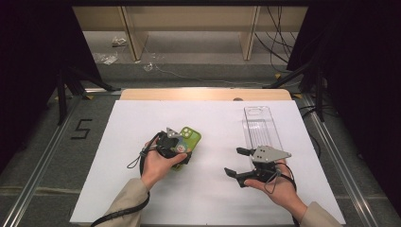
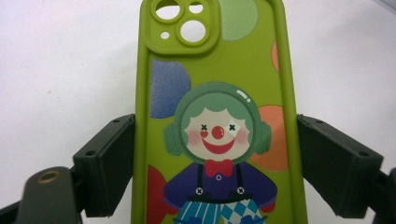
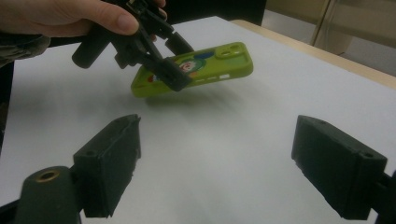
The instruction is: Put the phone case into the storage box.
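Left gripper [image 1: 182, 147] is clamping the green case [image 1: 188, 140] by its two long edges, one black jaw pressing on each side, as the left gripper view is showing. Seen from the right gripper view, the case [image 3: 201, 69] is hanging just above the white sheet [image 3: 224, 135], tilted, with its camera end pointing away from the hand [image 3: 60, 16] and its shadow falling on the sheet below. On its back a clown [image 2: 217, 154] with green hair and a red nose is facing the left gripper's camera, the camera cutout [image 2: 181, 23] lying at the far end. Right gripper [image 1: 240, 163] is sitting in the person's right hand [image 1: 279, 189] over the sheet [image 1: 142, 189], its jaws standing wide with nothing between them. Beyond it, a clear tray [image 1: 261, 126] is lying on the sheet near the far right, well apart from the case.
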`<state>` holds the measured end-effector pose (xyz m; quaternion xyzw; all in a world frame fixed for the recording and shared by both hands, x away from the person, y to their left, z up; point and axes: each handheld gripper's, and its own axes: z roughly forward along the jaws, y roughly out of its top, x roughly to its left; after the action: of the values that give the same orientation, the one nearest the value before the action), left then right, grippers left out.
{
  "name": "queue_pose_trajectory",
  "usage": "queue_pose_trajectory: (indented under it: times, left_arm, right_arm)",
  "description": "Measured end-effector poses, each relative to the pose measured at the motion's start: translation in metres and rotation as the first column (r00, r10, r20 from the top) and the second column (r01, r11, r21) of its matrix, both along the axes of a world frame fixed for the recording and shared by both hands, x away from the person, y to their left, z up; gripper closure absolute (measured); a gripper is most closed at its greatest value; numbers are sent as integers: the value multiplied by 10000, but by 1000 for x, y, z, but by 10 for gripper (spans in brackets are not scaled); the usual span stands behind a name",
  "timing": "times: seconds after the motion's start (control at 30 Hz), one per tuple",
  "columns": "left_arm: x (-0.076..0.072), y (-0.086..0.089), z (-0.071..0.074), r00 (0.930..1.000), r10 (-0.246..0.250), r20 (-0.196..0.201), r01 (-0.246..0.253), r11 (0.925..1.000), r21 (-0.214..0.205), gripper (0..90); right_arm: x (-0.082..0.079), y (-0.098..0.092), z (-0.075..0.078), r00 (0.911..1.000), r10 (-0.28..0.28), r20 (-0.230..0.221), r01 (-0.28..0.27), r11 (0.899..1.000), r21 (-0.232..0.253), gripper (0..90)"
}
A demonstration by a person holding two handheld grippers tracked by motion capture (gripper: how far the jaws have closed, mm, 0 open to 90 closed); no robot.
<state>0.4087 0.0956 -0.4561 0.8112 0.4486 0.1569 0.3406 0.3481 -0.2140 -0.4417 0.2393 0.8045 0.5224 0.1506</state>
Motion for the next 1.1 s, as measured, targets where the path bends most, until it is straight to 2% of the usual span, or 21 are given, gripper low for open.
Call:
queue_pose_trajectory:
  times: [0.5, 1.1]
  left_arm:
    - [-17, -7, 9, 9977, -376, 569, 402, 9982, -455, 162]
    - [-30, -11, 11, 9935, -539, 1006, 600, 9965, -588, 162]
  right_arm:
    - [16, 5, 9, 9989, -459, 130, 454, 9985, 307, 168]
    - [40, 19, 14, 9967, -811, -19, 811, 9949, 602, 170]
